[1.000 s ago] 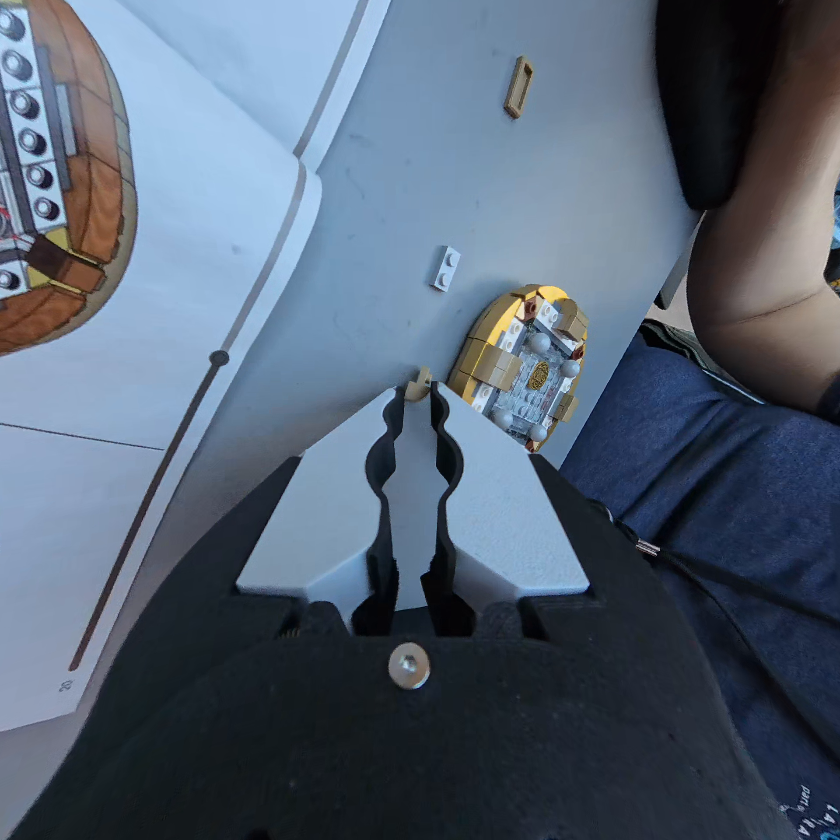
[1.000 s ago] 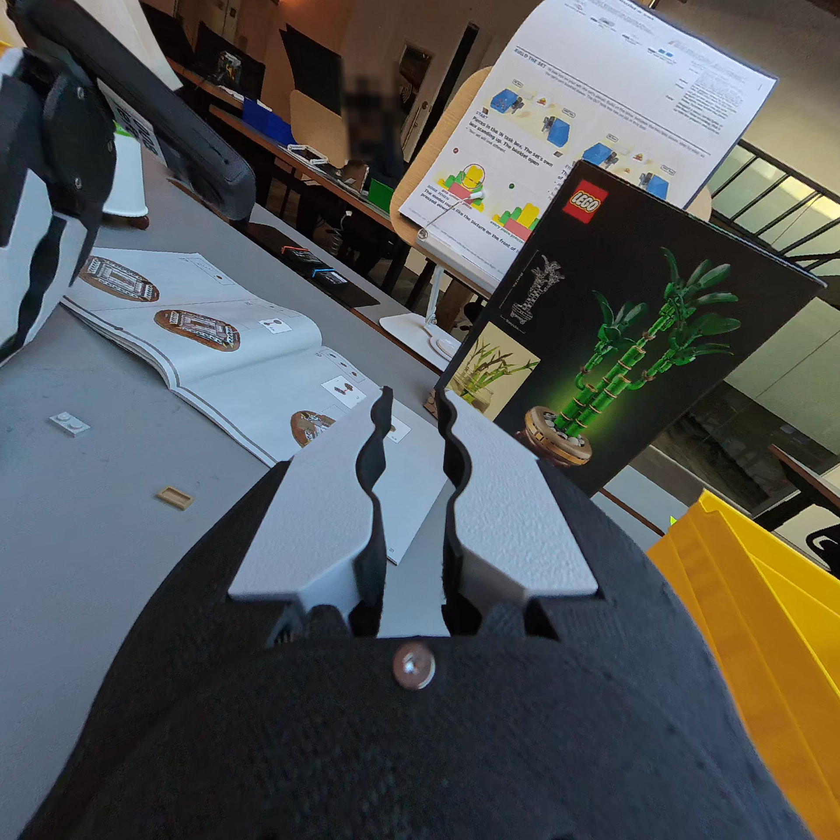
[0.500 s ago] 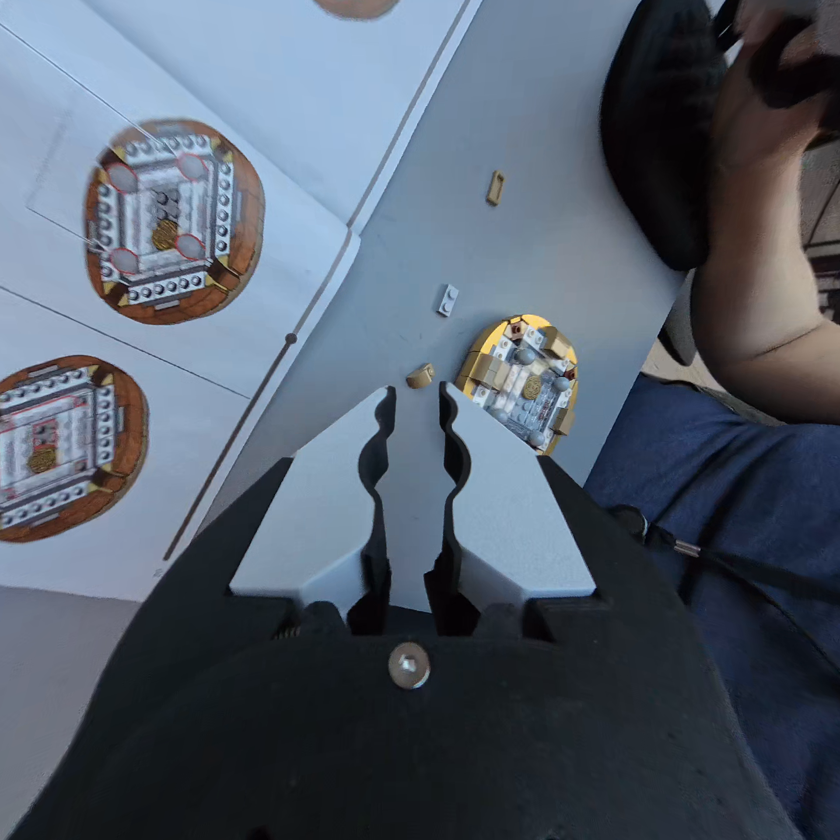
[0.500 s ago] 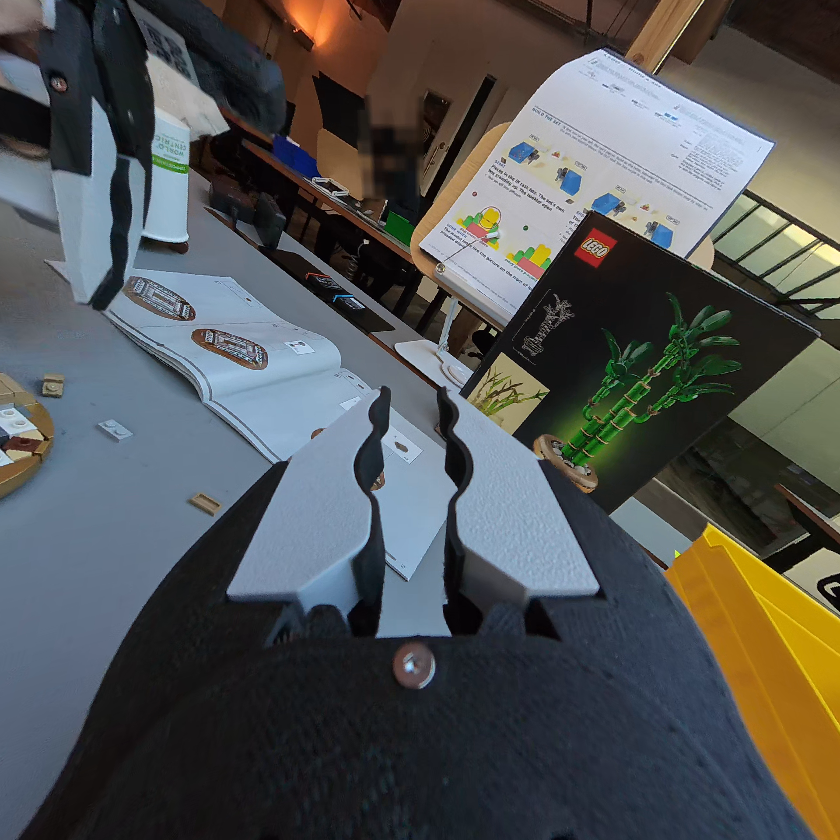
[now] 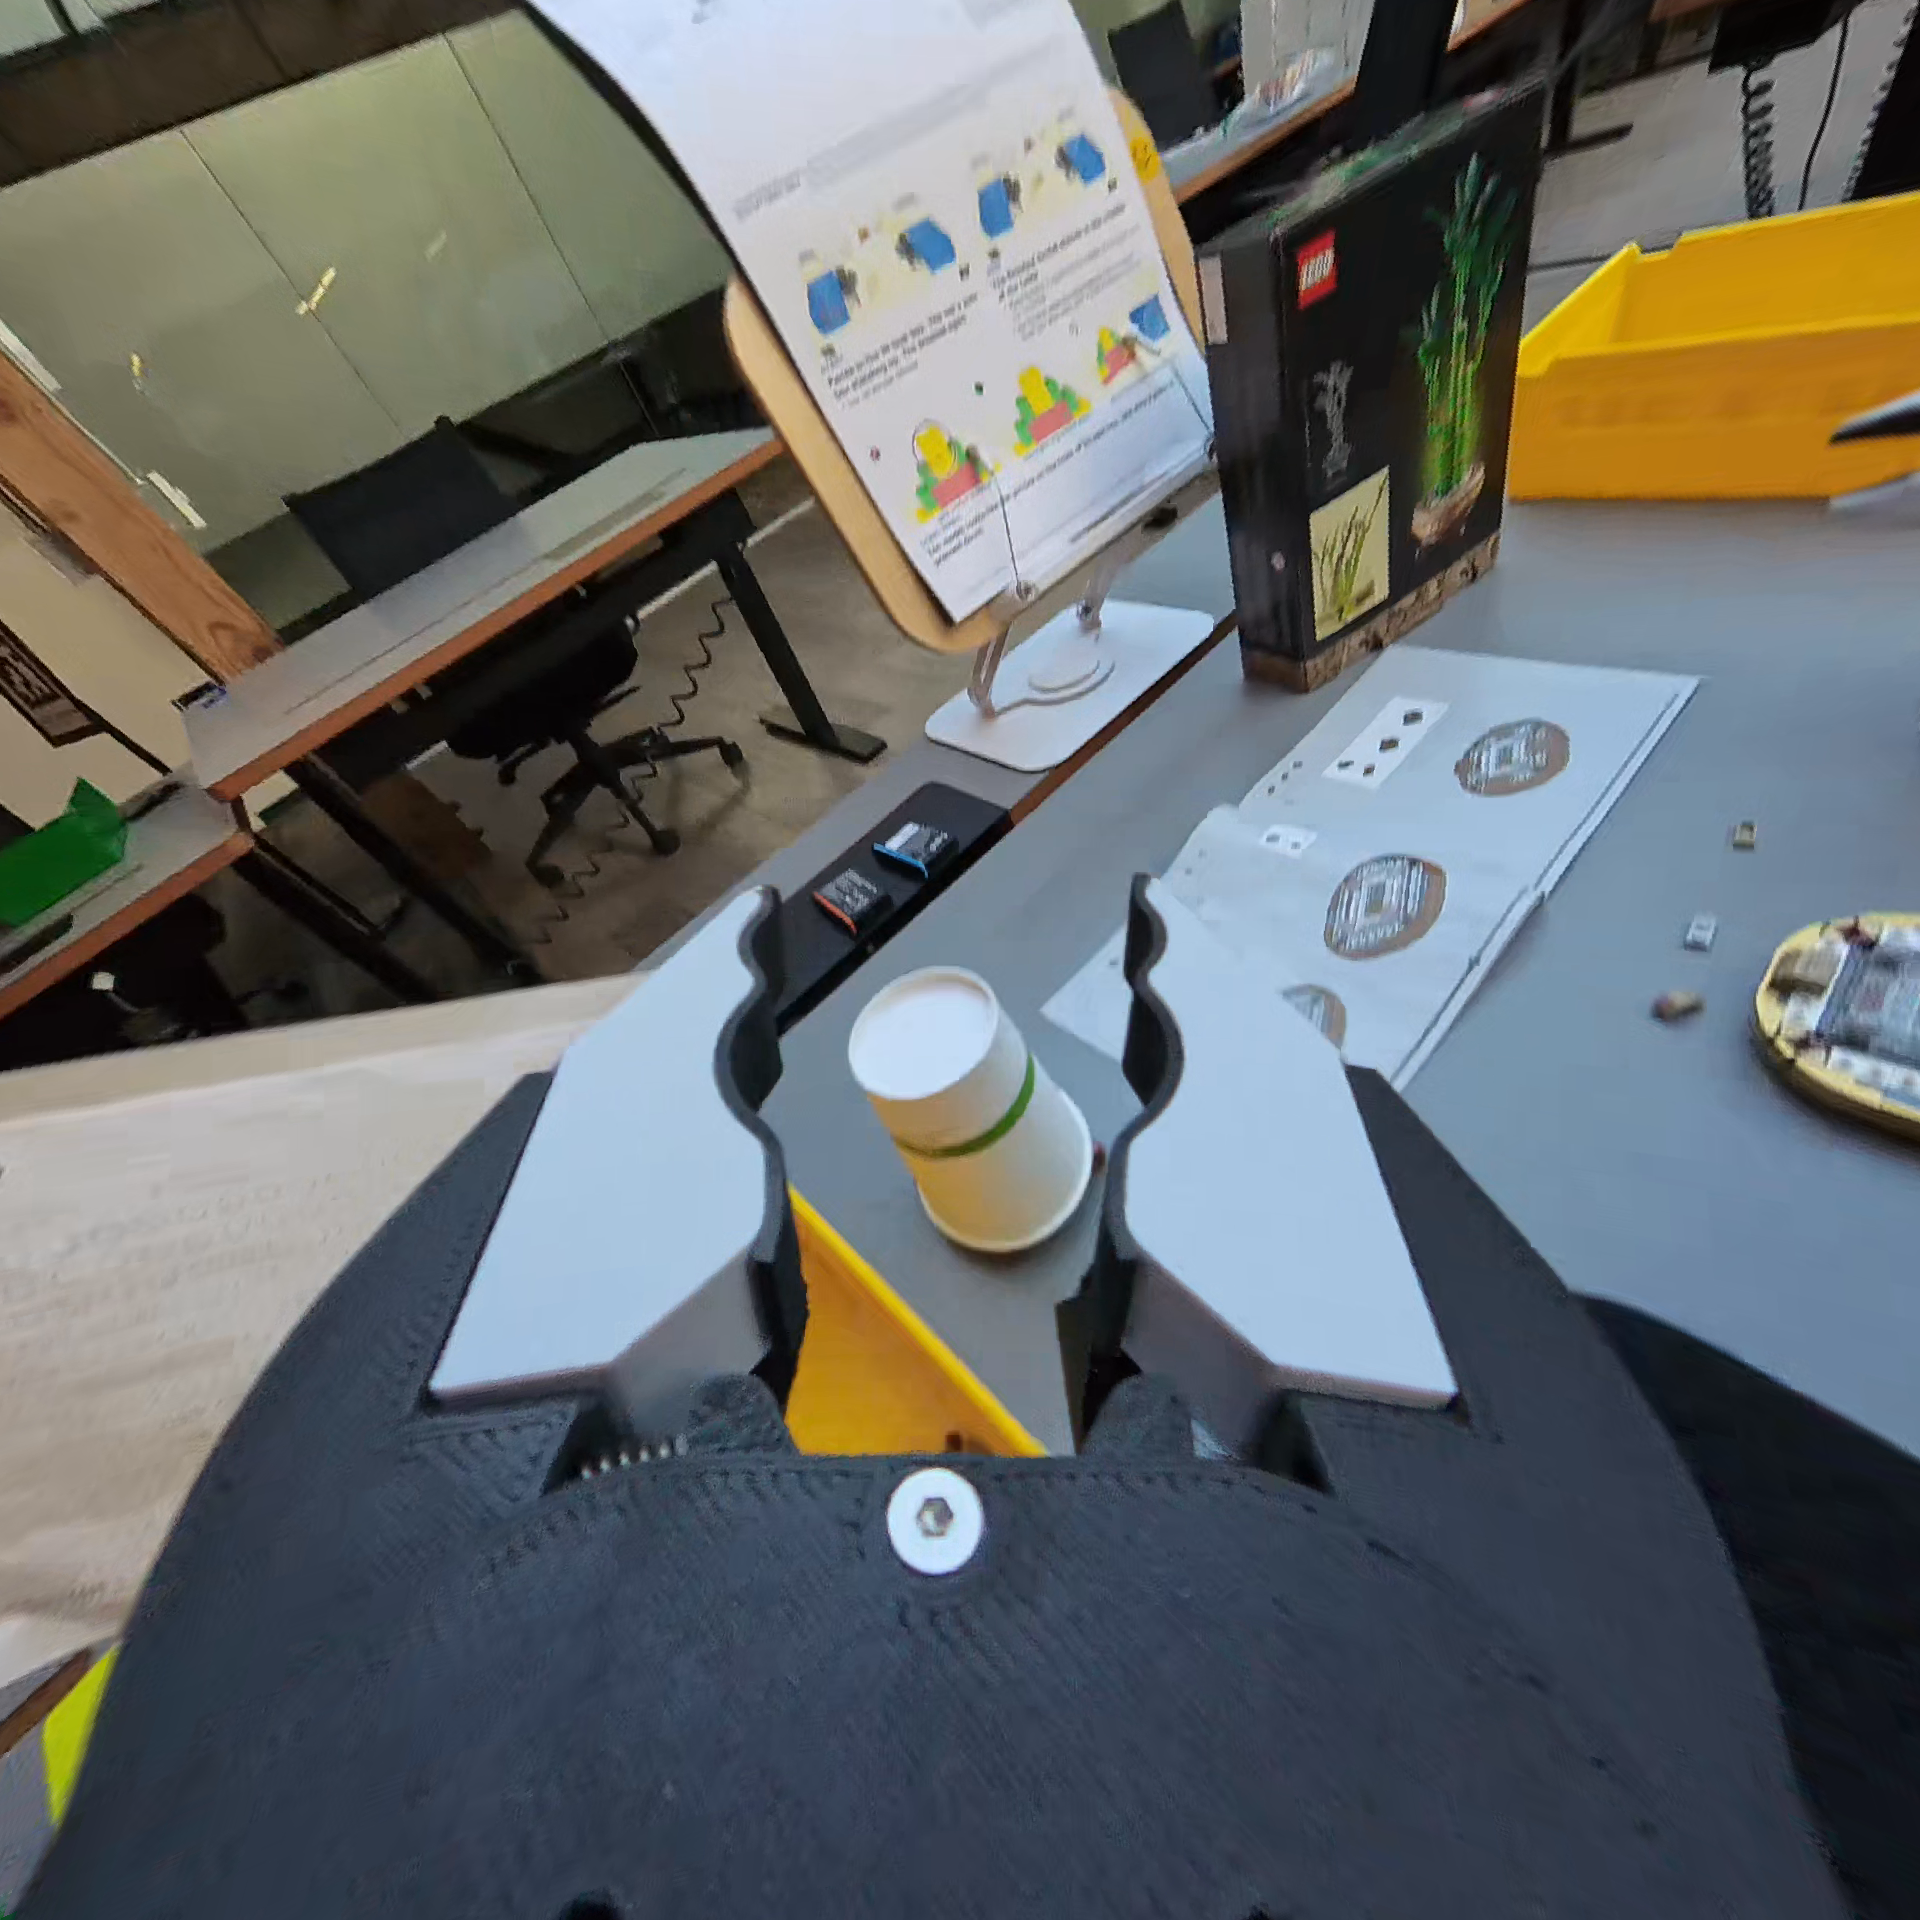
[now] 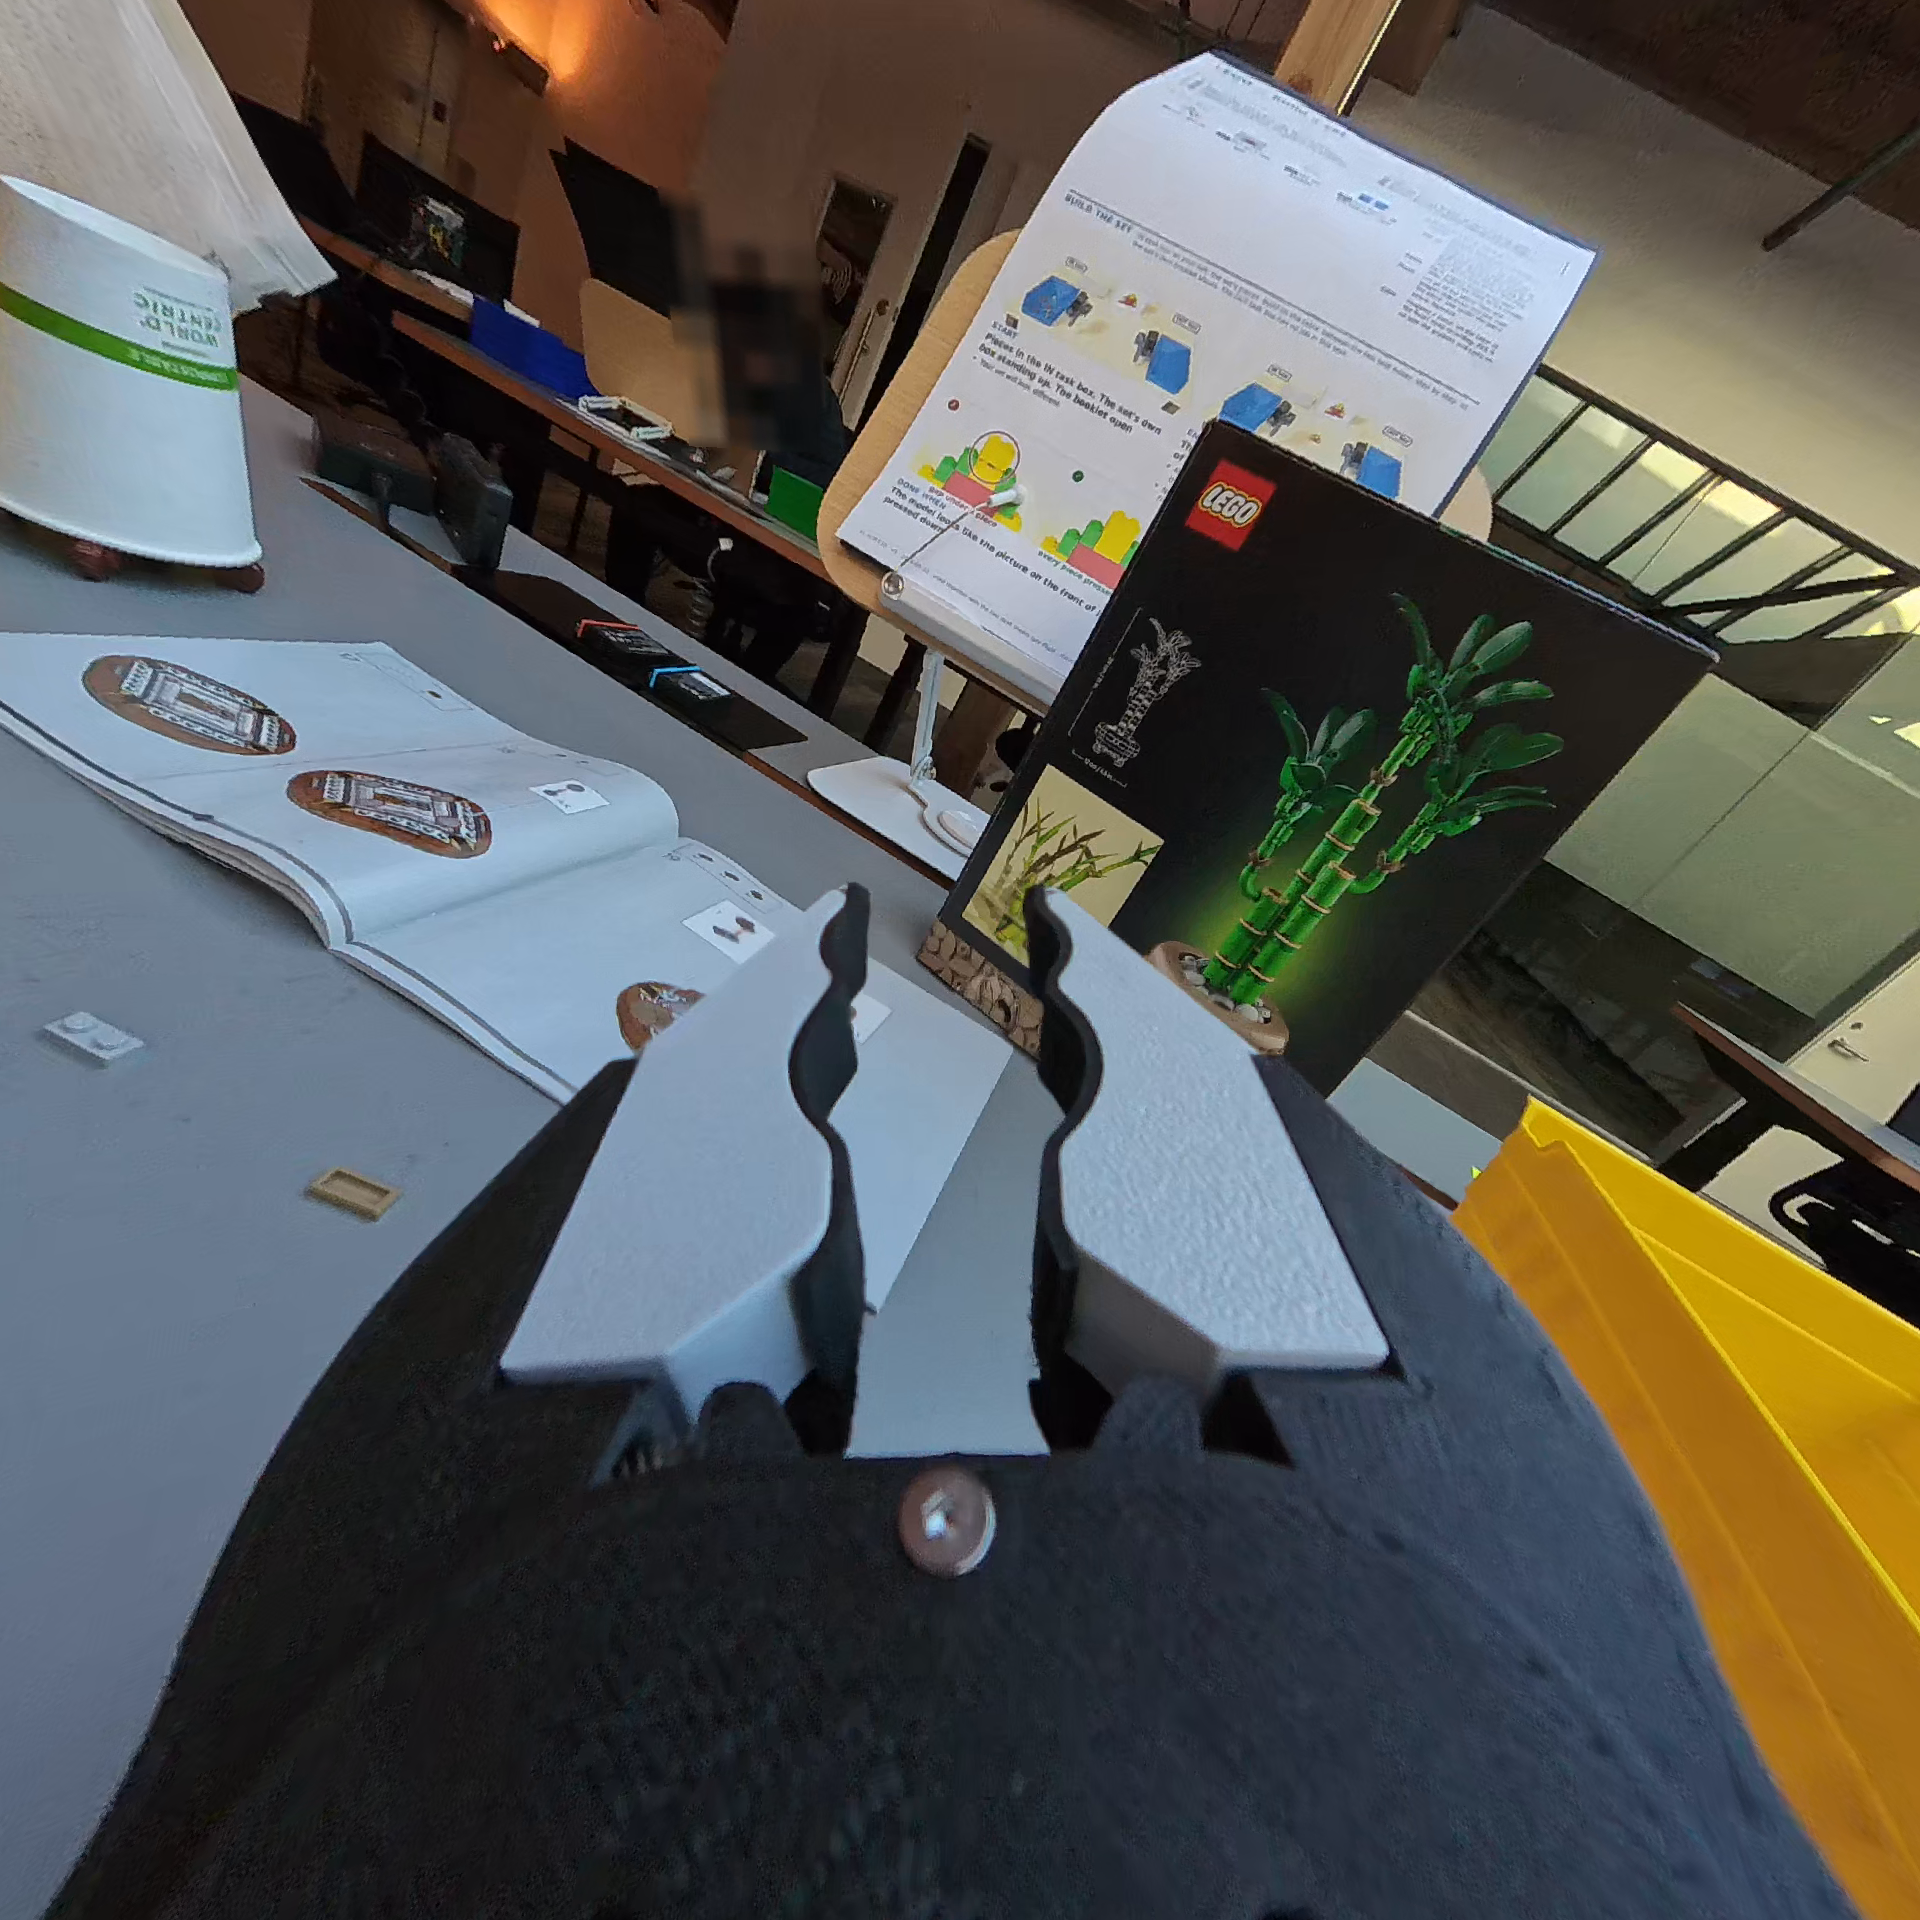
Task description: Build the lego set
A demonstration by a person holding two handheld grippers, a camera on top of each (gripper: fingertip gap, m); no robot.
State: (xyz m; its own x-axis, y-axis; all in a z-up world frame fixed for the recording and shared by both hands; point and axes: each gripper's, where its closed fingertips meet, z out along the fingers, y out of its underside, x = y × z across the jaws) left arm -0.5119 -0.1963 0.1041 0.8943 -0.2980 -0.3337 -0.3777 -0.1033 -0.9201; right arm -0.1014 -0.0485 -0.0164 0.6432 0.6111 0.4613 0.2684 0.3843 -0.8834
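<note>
On the grey table (image 5: 1621,1164), toward its right side in the left wrist view, lies the partly built lego base (image 5: 1844,1023): a flat oval with a gold rim and a studded grey and tan middle. A small tan piece (image 5: 1676,1005) sits just beside it, and a pale grey two-stud plate (image 6: 91,1037) and a thin tan rectangular frame (image 6: 353,1192) lie apart on the bare matte surface. The open instruction booklet (image 6: 416,831) spreads glossy white pages printed with brown oval diagrams. Behind it the black cardboard lego box (image 6: 1320,769) stands upright, showing a green bamboo plant, and a printed sheet (image 5: 966,312) leans on a rounded wooden stand. A smooth yellow plastic bin (image 6: 1714,1351) sits at the far right.

The left gripper (image 5: 945,925) is held above the table, angled down and forward, its flat grey fingers (image 5: 644,1195) with wavy black inner edges spread wide and holding nothing. Seen between them, lower down on the table, is an upside-down white paper cup (image 5: 966,1112) with a green band; whether the fingers touch it cannot be told.

The right gripper (image 6: 945,914) hangs low over the table and points toward the box, its fingers (image 6: 717,1164) parted by a narrow gap with nothing between them.
</note>
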